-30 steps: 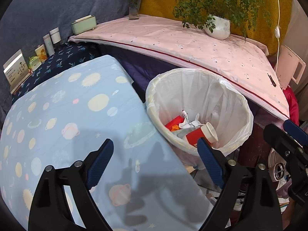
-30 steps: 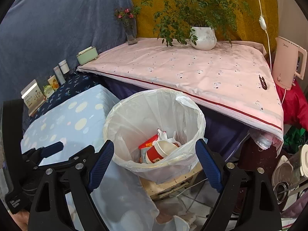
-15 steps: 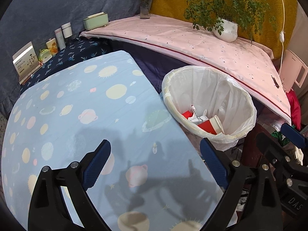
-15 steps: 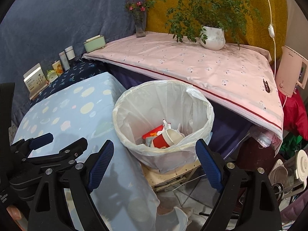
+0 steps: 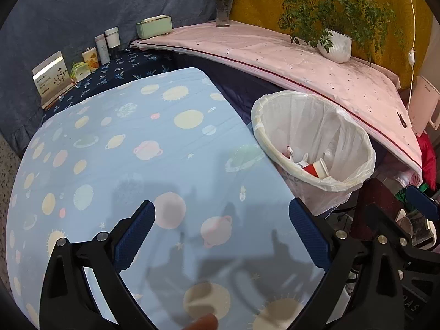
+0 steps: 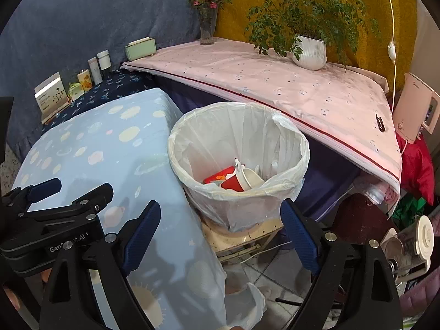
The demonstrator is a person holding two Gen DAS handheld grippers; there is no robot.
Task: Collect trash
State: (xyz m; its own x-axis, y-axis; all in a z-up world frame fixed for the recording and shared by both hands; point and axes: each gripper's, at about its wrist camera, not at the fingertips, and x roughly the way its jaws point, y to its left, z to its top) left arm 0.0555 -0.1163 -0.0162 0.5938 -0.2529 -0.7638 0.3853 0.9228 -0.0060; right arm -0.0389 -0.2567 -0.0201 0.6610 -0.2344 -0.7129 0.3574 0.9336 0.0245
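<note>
**Both grippers empty, trash sits in lined bin**

Left wrist view: left gripper point(image 5: 221, 235) low in frame, above the blue planet-print cloth point(image 5: 132, 148). Jaws opening, already wide, nothing between them. Bare cloth only under the blue pads point(image 5: 134, 235).

Trash bin point(image 5: 354, 143) at centre right of that view, white liner folded over the rim. Inside: a red paper cup point(image 5: 316, 168) lying on its side, with crumpled white scraps beside it.

Right wrist view: right gripper point(image 6: 218, 238) low in frame, fingers spread wide, holding nothing. Bin point(image 6: 291, 148) sits at frame centre, just above the gap between the fingers. Red cup point(image 6: 233, 183) and white scraps visible at the bottom of the liner.

Upper half of both views: pink cloth point(image 6: 275, 82) on a raised surface, carrying a potted plant point(image 6: 309, 51) and a flower vase point(image 6: 207, 29). Small boxes and bottles point(image 6: 96, 68) line up at upper left.
</note>
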